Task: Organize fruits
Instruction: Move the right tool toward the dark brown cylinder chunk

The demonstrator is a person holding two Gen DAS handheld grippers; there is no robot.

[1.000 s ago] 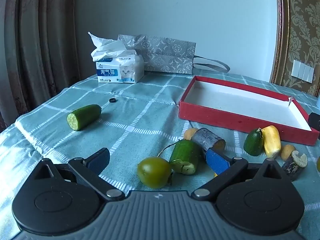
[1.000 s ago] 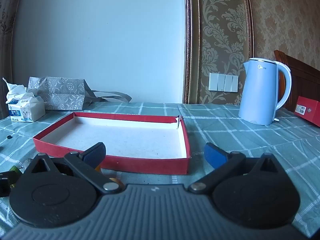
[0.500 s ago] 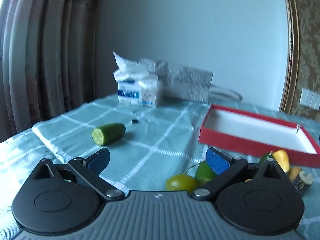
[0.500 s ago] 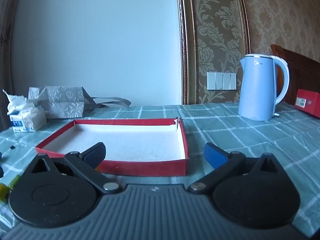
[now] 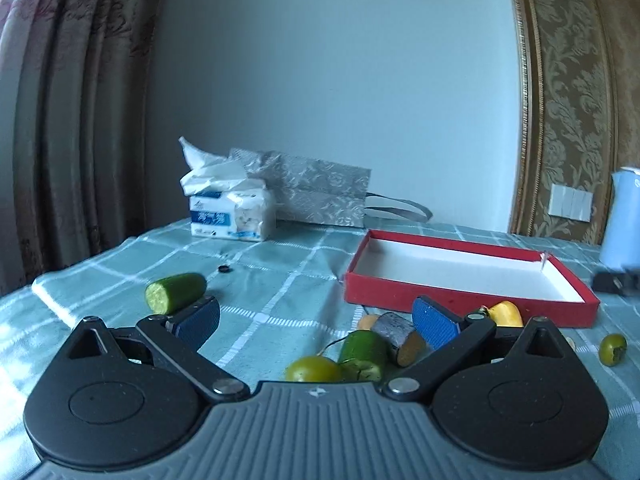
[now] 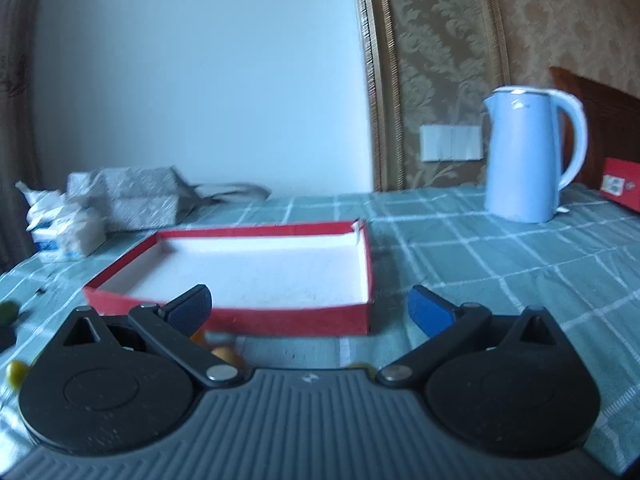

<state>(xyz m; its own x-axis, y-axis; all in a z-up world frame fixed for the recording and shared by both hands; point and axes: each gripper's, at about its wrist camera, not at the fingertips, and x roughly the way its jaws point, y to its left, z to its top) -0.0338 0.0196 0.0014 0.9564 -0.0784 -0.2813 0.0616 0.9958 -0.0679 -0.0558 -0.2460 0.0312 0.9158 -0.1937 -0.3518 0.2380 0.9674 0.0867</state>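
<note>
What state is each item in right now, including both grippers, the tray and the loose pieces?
Left gripper: open, holding nothing.
Right gripper: open, holding nothing.
Red tray: empty, white floor bare.
Cucumber piece: lying on its side, apart from the rest, cut end showing.
Round green fruit: on the cloth, outside the tray.
Yellow fruit: on the cloth by the tray wall.
Tissue pack: opened, tissue pulled up.
Blue kettle: upright, lid shut.

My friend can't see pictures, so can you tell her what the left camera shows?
An open left hand-held gripper hovers over green fruits and cut pieces on a checked tablecloth. An empty red tray lies behind them, and a cucumber piece lies alone to the left.
</note>
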